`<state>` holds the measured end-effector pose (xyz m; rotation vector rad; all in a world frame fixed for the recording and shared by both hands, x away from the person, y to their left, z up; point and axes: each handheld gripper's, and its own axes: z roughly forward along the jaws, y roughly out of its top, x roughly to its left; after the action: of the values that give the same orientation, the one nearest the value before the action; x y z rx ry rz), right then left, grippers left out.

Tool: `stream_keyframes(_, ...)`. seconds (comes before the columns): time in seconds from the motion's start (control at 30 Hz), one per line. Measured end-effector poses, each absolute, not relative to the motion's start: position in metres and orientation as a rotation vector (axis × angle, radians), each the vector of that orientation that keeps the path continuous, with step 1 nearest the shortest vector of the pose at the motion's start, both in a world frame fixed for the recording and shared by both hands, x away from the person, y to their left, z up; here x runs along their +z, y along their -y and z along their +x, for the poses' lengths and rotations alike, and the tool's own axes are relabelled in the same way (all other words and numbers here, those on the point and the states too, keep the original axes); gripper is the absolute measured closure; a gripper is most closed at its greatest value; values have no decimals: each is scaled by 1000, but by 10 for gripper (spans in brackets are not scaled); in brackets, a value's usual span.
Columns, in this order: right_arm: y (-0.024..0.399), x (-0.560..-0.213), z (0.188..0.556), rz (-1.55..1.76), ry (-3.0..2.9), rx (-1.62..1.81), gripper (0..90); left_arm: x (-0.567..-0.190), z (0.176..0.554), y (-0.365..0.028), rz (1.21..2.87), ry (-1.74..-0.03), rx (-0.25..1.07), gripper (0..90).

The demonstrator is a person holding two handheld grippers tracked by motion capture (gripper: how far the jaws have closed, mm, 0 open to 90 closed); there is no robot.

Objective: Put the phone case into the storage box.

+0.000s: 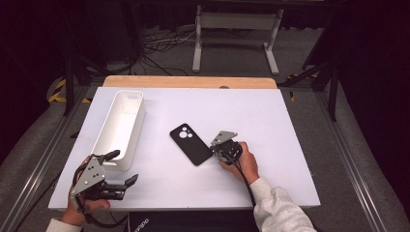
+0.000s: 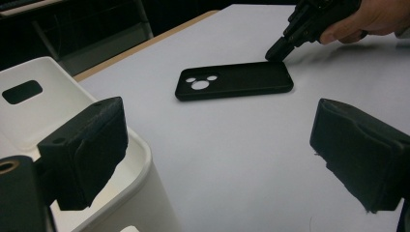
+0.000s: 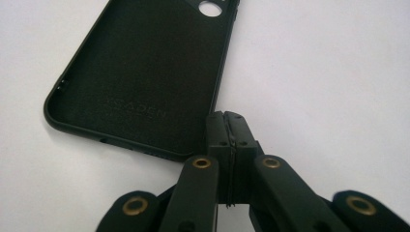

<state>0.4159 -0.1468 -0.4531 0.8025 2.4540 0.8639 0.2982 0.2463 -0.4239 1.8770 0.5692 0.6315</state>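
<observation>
- Two matte black tools: the right tool (image 3: 227, 121) has its jaws pressed together, empty, tip at the phone case's corner.
- Left tool (image 2: 217, 145) gapes open beside the bin, holding nothing.
- Phone case (image 1: 190, 143): rubbery black, rounded, open side up, mid-table (image 1: 270, 125).
- Bin (image 1: 121, 126): smooth white plastic, oblong; its inside is partly hidden.

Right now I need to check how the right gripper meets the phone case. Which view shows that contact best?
The right gripper view: the right gripper, jaws shut, sits at the phone case corner. The left gripper view shows its tip at the case's far end, side-on and distant. The high view shows both small, the contact unclear.
</observation>
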Motion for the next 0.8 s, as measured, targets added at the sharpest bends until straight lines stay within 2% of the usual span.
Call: stream_keyframes(0.8,145,-451,399,758,-2511,878,900,-425,299,-245,1873,-577,621,75)
